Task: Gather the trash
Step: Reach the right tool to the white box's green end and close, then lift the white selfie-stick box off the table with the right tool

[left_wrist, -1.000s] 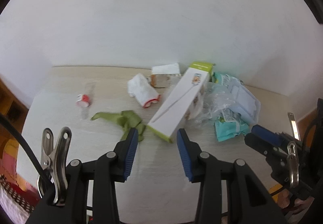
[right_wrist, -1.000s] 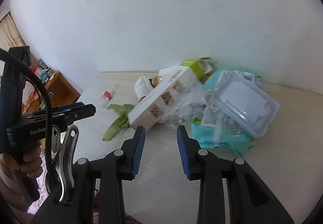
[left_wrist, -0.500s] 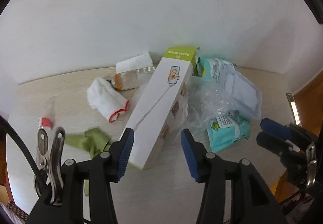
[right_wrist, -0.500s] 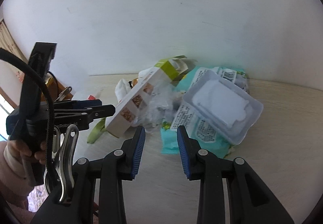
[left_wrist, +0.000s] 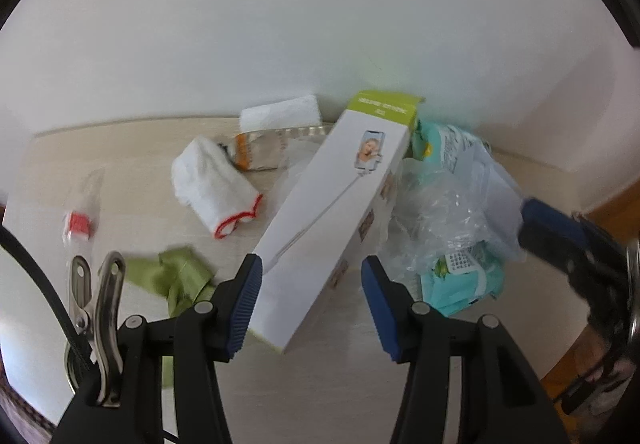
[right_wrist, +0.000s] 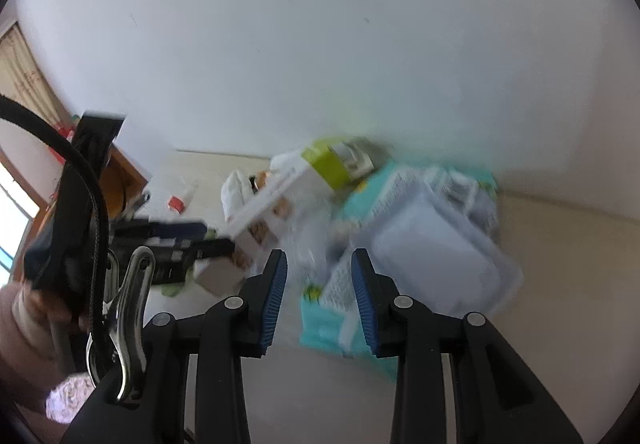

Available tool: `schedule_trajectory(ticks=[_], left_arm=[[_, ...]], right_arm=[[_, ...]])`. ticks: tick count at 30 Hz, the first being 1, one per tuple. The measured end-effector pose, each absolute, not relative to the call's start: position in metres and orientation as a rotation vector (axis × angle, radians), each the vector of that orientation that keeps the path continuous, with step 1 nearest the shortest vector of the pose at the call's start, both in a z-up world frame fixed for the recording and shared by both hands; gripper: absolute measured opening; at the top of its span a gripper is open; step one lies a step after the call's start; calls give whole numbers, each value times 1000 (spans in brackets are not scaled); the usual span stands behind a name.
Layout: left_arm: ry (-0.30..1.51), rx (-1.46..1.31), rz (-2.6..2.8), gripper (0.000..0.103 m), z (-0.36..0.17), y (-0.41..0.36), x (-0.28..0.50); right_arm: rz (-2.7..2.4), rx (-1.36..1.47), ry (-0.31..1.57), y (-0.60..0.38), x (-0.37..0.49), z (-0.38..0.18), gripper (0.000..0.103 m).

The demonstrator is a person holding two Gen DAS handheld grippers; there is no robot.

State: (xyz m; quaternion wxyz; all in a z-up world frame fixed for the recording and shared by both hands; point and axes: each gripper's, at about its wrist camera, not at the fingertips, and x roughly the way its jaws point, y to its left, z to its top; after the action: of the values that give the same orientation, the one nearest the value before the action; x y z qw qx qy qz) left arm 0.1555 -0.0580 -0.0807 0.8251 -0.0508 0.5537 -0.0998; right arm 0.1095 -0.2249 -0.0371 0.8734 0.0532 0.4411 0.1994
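A pile of trash lies on a pale wooden table [left_wrist: 132,220] against a white wall. A long white box with a green end [left_wrist: 332,208] lies diagonally. My left gripper [left_wrist: 310,302] is open, its blue pads straddling the box's near end without closing on it. Right of the box are crumpled clear plastic [left_wrist: 444,220] and a teal wipes pack [left_wrist: 460,284]. My right gripper [right_wrist: 318,302] is open just in front of the teal wipes pack [right_wrist: 324,328] and a clear plastic tray [right_wrist: 436,256]. The box [right_wrist: 280,196] shows to its left.
A rolled white cloth with red trim [left_wrist: 212,184], a green rag [left_wrist: 176,276], a small red-capped bottle [left_wrist: 78,222], a foil snack wrapper [left_wrist: 264,152] and a folded white towel [left_wrist: 280,116] lie on the table. A wooden shelf [right_wrist: 120,180] stands left of the table.
My left gripper has moved forward and right until its pads flank the box's near end. My right gripper has moved in closer to the wipes pack and tray; its view is blurred.
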Motion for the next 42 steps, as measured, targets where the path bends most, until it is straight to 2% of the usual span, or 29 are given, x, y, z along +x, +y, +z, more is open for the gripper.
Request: schedule_trajectory(ticks=[14, 26, 31, 42], left_arm=[[1219, -307, -12, 55, -95, -22, 137], [1248, -379, -3, 55, -112, -18, 149], [1257, -396, 15, 55, -112, -12, 143], [1272, -540, 36, 62, -128, -4, 136]], right_arm=[[488, 81, 1008, -196, 204, -57, 44], [557, 46, 1059, -172, 243, -81, 45], [563, -16, 1037, -165, 241, -79, 28], [572, -8, 1034, -170, 235, -74, 27]])
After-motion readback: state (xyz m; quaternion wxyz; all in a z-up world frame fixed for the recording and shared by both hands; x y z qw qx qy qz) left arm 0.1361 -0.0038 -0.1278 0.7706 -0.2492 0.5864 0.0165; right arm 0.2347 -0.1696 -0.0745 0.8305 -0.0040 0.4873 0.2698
